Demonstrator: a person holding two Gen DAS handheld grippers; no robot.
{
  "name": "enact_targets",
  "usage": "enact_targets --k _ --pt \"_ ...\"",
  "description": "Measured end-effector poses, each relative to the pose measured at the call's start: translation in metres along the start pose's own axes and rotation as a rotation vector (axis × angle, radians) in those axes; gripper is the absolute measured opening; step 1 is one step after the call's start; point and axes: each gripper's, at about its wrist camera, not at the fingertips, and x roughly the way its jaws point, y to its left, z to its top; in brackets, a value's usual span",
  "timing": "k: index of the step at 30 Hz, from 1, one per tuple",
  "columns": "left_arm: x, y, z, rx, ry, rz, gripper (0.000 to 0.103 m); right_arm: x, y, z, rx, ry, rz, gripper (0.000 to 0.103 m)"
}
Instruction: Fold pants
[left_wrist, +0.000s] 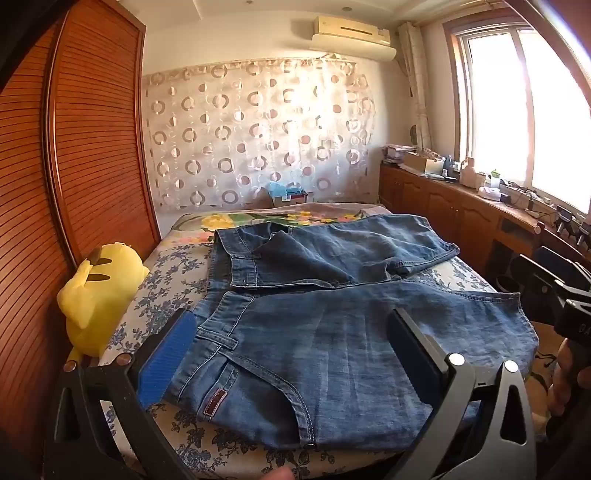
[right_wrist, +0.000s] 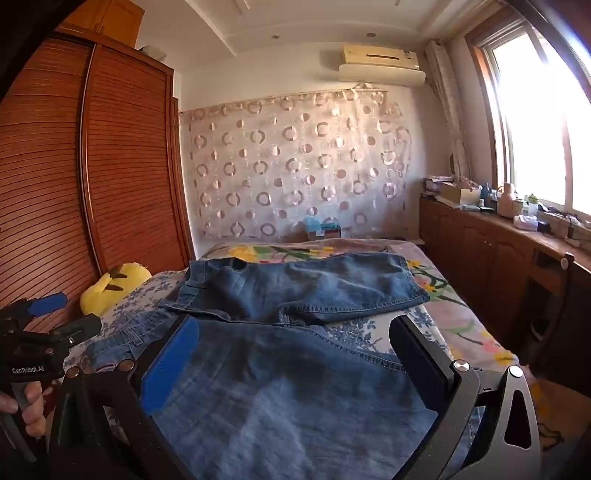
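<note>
We see faded blue denim pants (left_wrist: 332, 332) with pale stitching and a brown label | bedsheet (left_wrist: 173, 280) cream with dark blue flowers | far blanket (right_wrist: 295, 251) yellow and green floral | plush toy (left_wrist: 99, 295) bright yellow, dark stripes | curtain (left_wrist: 258, 136) sheer with brownish rings | wardrobe (left_wrist: 96, 129) reddish-brown slats | our gripper pads (left_wrist: 168, 358) blue

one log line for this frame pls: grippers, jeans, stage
left gripper: open, over waistband | right gripper: open, over leg | jeans: spread on bed, unheld | stage: pre-grasp
</note>
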Motion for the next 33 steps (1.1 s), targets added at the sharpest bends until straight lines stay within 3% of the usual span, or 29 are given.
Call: enact_targets --k 33 --pt "-0.0029 0.0053 -0.0012 -0.011 -0.009 0.0 0.103 -0.0047 0.0035 -0.0023 -0.011 -0.01 -0.008 0.103"
